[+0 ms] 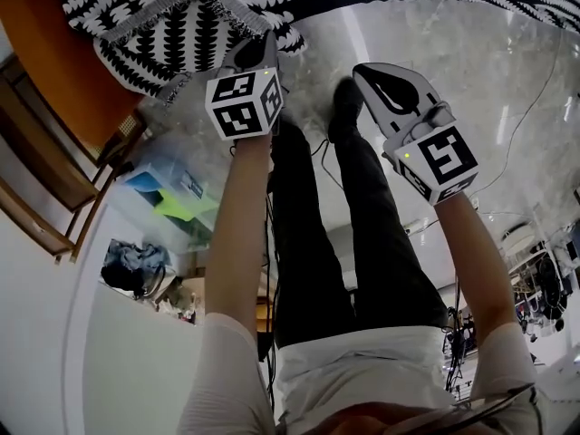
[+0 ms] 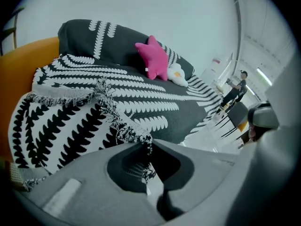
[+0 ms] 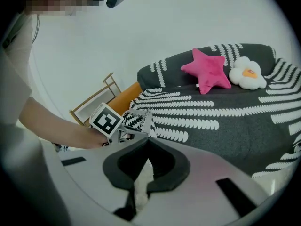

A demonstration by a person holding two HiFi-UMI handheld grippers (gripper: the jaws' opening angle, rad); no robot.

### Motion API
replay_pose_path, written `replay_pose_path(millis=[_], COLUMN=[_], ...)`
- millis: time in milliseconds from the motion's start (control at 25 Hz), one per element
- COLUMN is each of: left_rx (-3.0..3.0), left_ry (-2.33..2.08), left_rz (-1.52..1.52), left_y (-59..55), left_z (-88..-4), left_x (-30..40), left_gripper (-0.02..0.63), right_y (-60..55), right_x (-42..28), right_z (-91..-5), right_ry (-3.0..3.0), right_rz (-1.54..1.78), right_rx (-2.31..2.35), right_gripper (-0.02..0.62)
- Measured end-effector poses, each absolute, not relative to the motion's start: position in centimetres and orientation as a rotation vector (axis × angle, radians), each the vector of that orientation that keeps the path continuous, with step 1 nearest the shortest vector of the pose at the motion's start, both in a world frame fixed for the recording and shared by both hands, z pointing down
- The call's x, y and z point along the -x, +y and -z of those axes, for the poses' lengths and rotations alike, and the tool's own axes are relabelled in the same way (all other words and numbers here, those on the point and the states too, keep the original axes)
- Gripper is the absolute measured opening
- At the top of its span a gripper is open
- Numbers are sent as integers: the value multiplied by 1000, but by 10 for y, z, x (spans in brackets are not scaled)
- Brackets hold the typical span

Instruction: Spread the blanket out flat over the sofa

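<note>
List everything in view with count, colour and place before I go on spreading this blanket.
black-and-white leaf-patterned blanket: one, black and white, bunched over the sofa's arm
orange sofa: one, arm bare, seat and back under a dark leaf-print cover
pink star-shaped cushion: one, pink, on the seat against the back
white egg-shaped cushion: one, white with yellow centre, beside the star
light wooden frame: one, pale brown, beyond the sofa's arm
standing person: one, dark clothes, far off
left tool: one, grey, shut on the blanket's fringe
right tool: one, grey, shut, empty
</note>
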State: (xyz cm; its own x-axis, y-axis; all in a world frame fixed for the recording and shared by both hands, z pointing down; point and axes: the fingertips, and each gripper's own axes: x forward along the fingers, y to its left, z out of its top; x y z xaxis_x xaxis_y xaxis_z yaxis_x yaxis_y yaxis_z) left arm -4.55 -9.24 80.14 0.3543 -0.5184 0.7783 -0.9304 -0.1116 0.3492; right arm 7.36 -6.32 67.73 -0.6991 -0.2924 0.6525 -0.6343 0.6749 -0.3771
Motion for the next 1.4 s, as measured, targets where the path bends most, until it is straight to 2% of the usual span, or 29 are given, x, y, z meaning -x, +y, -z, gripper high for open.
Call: replay_pose_path(millis=[520,1040,1400], left_rx=[-1681,-1505,-1373], left_ry=[-1330,-1410,-1475], left_rz=[-526,-493,-543], left_y=[16,138,188], left_z=[-777,-789,-797], left_x=[134,213,251], left_gripper=[23,23,23], right_y=[-15,32,32], right_x=[12,83,96], right_z=[-669,-680,-686], right_ry=[-2340,-2324,-2313], right_rz=[-760,-708,-706], right_rx=[-556,-410,-357], right_gripper=[-3,-3,-3])
